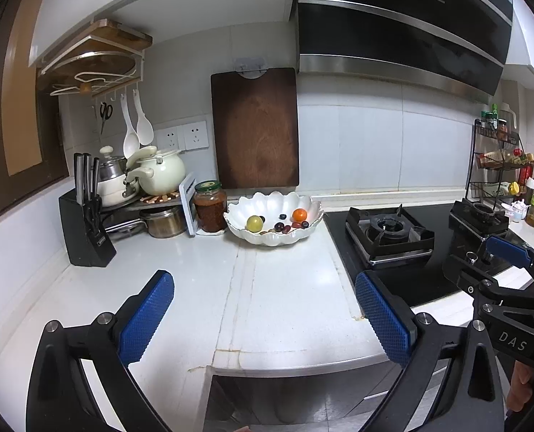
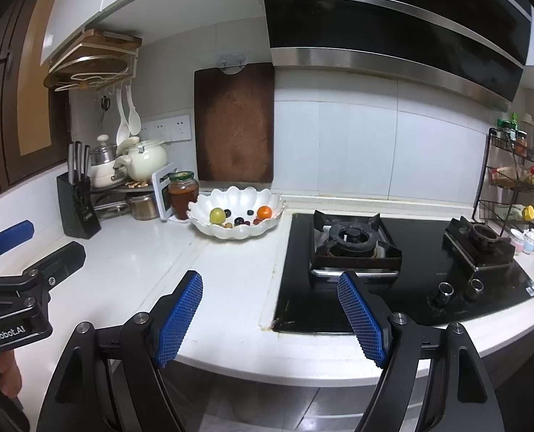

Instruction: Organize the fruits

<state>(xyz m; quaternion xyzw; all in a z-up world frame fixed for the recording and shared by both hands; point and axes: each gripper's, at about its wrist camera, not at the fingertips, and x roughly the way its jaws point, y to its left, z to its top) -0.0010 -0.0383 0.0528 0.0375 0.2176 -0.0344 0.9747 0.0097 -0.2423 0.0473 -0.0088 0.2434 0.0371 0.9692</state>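
Both grippers hang over the near edge of the white bench [image 1: 180,288], each released and empty. The left gripper [image 1: 265,318] has its blue-padded fingers [image 1: 146,318] spread wide with nothing between them, touching nothing; below them is bare bench top. The right gripper [image 2: 270,320] stands just as wide apart, its fingers [image 2: 178,318] straddling the seam where the bench meets the black gas hob [image 2: 404,273], also holding nothing. Each gripper shows at the edge of the other's view, side by side. The fruits sit well beyond both, in a white scalloped bowl [image 1: 272,239] at the back of the bench, just in front of the brown cutting board [image 1: 256,129] leaning on the wall. Inside the bowl lie a yellow-green round fruit [image 1: 254,223] on the left, an orange fruit [image 1: 299,214] on the right, and several dark grapes [image 1: 279,226] and small berries between them. A glass jar [image 1: 210,206] of reddish-brown paste stands just left of the bowl, with a knife block [image 1: 87,230] farther left
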